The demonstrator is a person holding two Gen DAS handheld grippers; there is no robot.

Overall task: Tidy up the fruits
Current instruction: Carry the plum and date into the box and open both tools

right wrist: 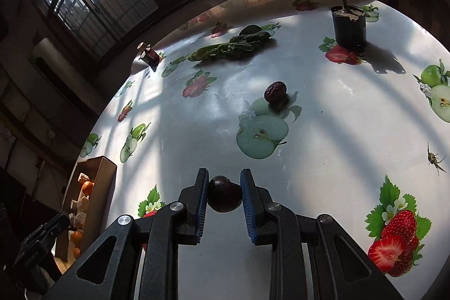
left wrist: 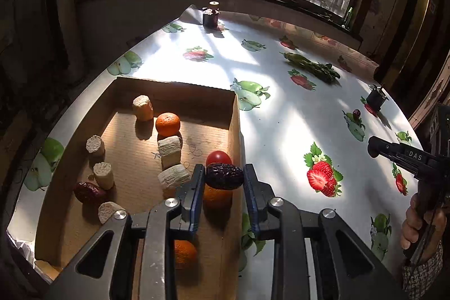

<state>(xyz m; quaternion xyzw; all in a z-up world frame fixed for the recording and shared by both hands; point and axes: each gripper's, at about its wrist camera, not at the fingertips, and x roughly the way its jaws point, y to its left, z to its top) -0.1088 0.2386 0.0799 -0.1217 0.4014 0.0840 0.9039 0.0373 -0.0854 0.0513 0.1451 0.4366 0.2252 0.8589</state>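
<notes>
My left gripper [left wrist: 224, 173] is shut on a dark red date [left wrist: 224, 179] and holds it above the right side of the cardboard box [left wrist: 235, 131]. The box holds oranges [left wrist: 167, 124], a red tomato [left wrist: 218, 158], another date [left wrist: 88, 191] and several pale corn-cob pieces [left wrist: 168, 151]. My right gripper [right wrist: 224, 182] is shut on a dark round fruit [right wrist: 224, 197] above the table. A loose date [right wrist: 275, 92] lies on the tablecloth ahead of it; it also shows in the left wrist view [left wrist: 356, 113].
A bunch of green vegetables [right wrist: 233, 47] lies at the back of the table. A dark cup [right wrist: 350, 27] stands at the far right, a small dark jar [left wrist: 211, 17] at the far edge. The right gripper's body [left wrist: 405, 156] hangs over the table's right side.
</notes>
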